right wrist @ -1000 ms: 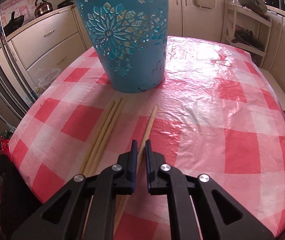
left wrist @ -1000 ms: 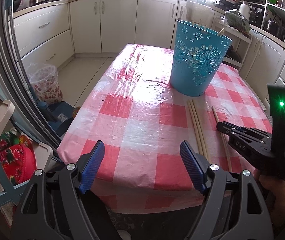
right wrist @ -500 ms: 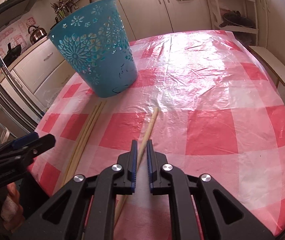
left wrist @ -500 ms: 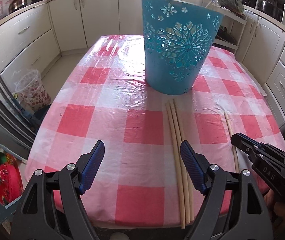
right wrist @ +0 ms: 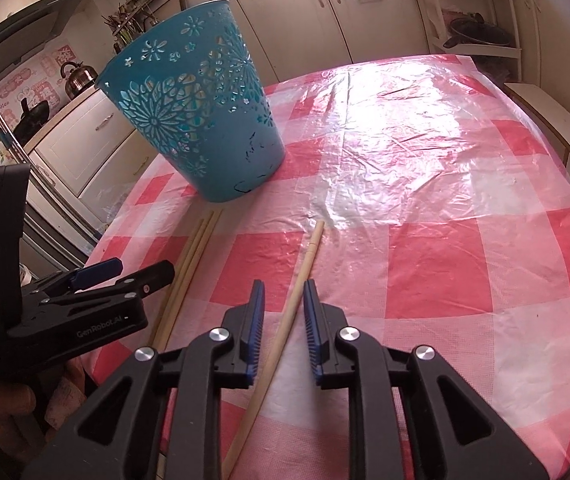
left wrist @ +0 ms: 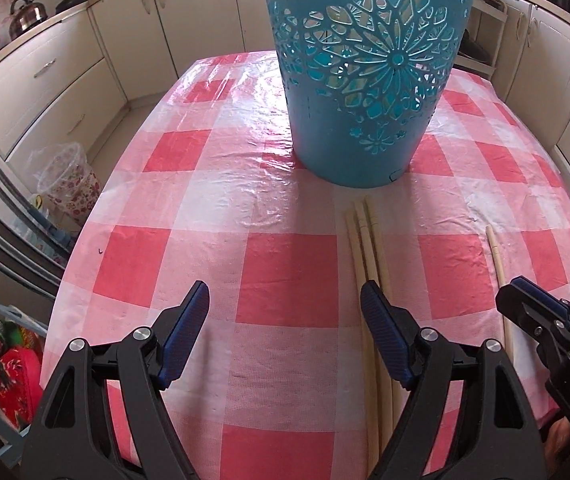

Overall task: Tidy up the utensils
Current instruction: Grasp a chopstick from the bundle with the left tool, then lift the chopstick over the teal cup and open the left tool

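Note:
A blue cut-out basket stands on the pink checked tablecloth, with stick ends showing inside it. Three wooden chopsticks lie side by side in front of it. My left gripper is open and empty, its right finger over the bundle. A single chopstick lies to the right. My right gripper straddles it, jaws opening, and its pads do not press on the stick.
The table's left and near edges drop to the floor, where a floral waste bin stands. Cream cabinets ring the room. A wire rack and a wooden bench are beyond the table's far right side.
My left gripper has moved in over the table toward the basket and the three chopsticks. The right gripper's jaws, shut before, have parted a little around the single chopstick.

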The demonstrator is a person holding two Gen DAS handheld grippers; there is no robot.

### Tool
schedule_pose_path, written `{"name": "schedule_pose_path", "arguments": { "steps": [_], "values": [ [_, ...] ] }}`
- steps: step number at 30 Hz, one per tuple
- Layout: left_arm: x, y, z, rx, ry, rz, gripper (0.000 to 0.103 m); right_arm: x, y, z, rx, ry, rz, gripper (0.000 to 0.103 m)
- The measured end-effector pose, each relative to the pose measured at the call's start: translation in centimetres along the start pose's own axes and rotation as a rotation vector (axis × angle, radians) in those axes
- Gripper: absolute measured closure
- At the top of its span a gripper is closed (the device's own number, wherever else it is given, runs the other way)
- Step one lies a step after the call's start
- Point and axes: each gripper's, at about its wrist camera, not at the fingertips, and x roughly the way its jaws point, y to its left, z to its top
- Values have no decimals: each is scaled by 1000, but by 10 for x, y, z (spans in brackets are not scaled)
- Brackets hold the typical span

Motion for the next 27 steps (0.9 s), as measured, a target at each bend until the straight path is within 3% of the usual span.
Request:
{"name": "schedule_pose_path", "arguments": {
  "steps": [10, 13, 15, 18, 22, 27],
  "values": [
    [4, 1, -5, -1, 29, -17, 30, 0, 4, -2, -11, -9, -13, 81],
    [4, 2, -3, 1, 29, -49, 44, 0, 4, -2, -16, -16, -24, 81],
    [3, 1, -2, 18, 24, -65, 66, 1, 6, -3, -31, -21, -37, 81],
    [2, 2, -1, 19, 22, -88, 89, 2, 11, -3, -62, -26, -61, 81],
    [3, 6, -1, 14, 34, -117, 91, 3, 14, -4, -92, -32, -86, 82],
    [5, -5, 3, 69, 46, -79, 92, 4, 16, -5, -103, -40, -96, 82]
  ]
}}
